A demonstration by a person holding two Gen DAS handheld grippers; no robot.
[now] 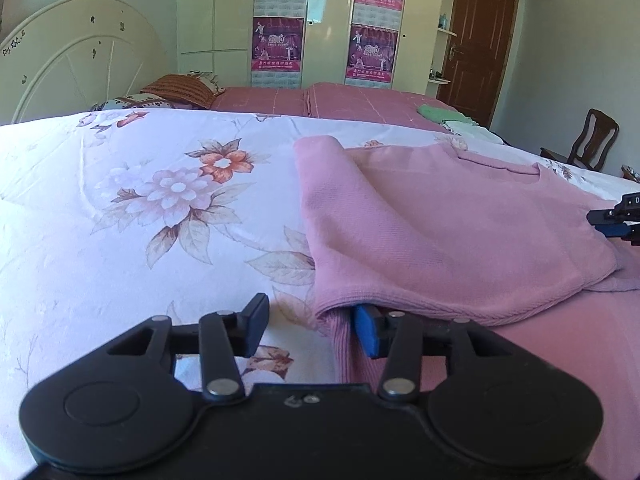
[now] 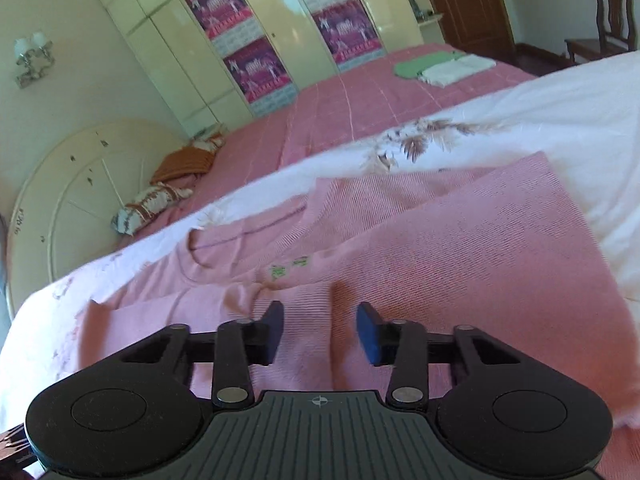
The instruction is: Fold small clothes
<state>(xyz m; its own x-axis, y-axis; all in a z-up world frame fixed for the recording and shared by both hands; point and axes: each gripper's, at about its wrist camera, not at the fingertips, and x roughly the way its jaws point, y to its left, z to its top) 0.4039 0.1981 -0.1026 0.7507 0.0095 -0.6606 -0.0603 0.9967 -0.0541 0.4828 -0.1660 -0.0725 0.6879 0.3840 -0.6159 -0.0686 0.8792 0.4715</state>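
Note:
A pink knit sweater [image 1: 448, 224] lies on the floral bedsheet [image 1: 160, 200], with its left sleeve folded over the body. My left gripper [image 1: 314, 328] is open at the sweater's near left edge; its right finger is tucked under the folded hem. In the right wrist view the sweater [image 2: 460, 240] fills the middle, showing a small green embroidery. My right gripper [image 2: 320, 332] is open just above the knit fabric, holding nothing. Its tip also shows at the right edge of the left wrist view [image 1: 618, 218].
Folded green and white clothes [image 2: 440, 66] lie on the pink blanket [image 2: 340, 100] at the far side. Pillows [image 1: 176, 90] and a white headboard [image 1: 76, 56] are to the left. Wardrobes with posters [image 1: 324, 20], a brown door and a wooden chair [image 1: 592, 142] stand behind.

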